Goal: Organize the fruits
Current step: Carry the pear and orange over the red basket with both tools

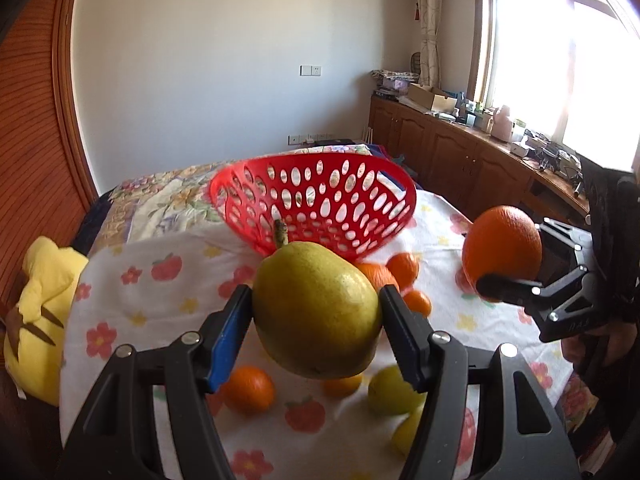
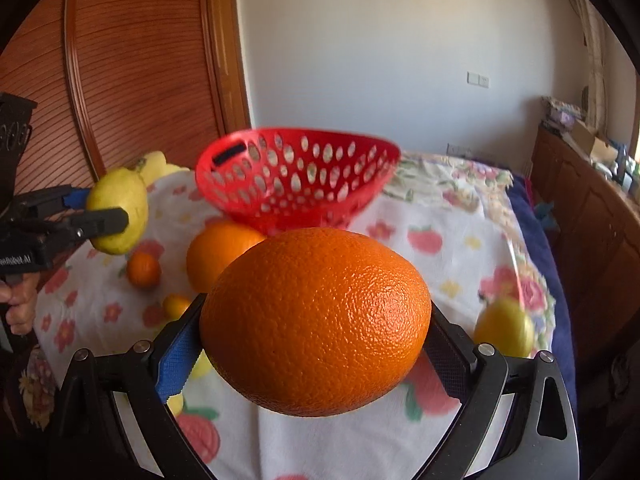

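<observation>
Left gripper (image 1: 316, 312) pinches a pear (image 1: 316, 308), stem up; right gripper (image 2: 316, 324) clamps an orange (image 2: 316, 320). Both fruits are off the bed. The red basket (image 1: 256, 184) lies directly ahead of both, roughly equally near.

Both tools are loaded and up in the air: the left tool (image 1: 316, 312) is filled by a pear (image 1: 316, 308), the right tool (image 2: 316, 324) by a big orange (image 2: 316, 320), with open air between them. Ahead, the red basket (image 1: 320, 204) stands tilted, mouth towards us, nothing blocking it. Below, loose oranges (image 1: 248, 388) and lemons (image 1: 394, 390) litter the flowered cloth (image 1: 140, 296) on the bed. A yellow plush toy (image 1: 40, 308) crowds the left edge; cabinets (image 1: 460, 160) line the right.
</observation>
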A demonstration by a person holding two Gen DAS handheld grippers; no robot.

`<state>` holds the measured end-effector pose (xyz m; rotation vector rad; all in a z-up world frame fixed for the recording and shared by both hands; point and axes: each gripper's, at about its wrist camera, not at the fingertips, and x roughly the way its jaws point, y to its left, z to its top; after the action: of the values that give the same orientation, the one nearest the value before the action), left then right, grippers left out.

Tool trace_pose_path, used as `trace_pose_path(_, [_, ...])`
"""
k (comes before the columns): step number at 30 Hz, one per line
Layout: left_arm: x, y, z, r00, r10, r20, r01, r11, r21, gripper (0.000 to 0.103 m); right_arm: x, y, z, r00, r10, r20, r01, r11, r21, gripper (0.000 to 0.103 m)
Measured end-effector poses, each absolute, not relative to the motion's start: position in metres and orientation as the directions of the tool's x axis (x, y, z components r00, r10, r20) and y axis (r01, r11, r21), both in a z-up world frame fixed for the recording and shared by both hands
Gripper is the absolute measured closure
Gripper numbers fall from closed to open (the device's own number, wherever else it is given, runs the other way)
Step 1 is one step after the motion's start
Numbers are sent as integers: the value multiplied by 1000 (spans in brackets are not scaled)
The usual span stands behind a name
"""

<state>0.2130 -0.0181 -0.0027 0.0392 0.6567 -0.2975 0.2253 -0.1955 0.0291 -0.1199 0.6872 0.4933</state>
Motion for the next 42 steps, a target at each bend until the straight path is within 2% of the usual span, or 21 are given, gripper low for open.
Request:
trace_pose_path(9, [275,-33,13,748,-250,-615,319,948,3,39,294,-169,60,666,434,-606,-538,843,13,4])
trace_pose_path(17, [319,-43,-5,701,-216,-680,319,947,28,39,339,-147,57,643,444,-624,-575,818,-11,4])
trace_pose_path(36, [348,-59,-30,630,-132,-766,306,948,88,38,365,-135,25,589,433,-682,-600,800,-10,3])
trace_pose_path(42, [349,-57,-25,655,-109,-747,285,952,111,39,369,-136,22,576,433,-694,-605,796,-6,3])
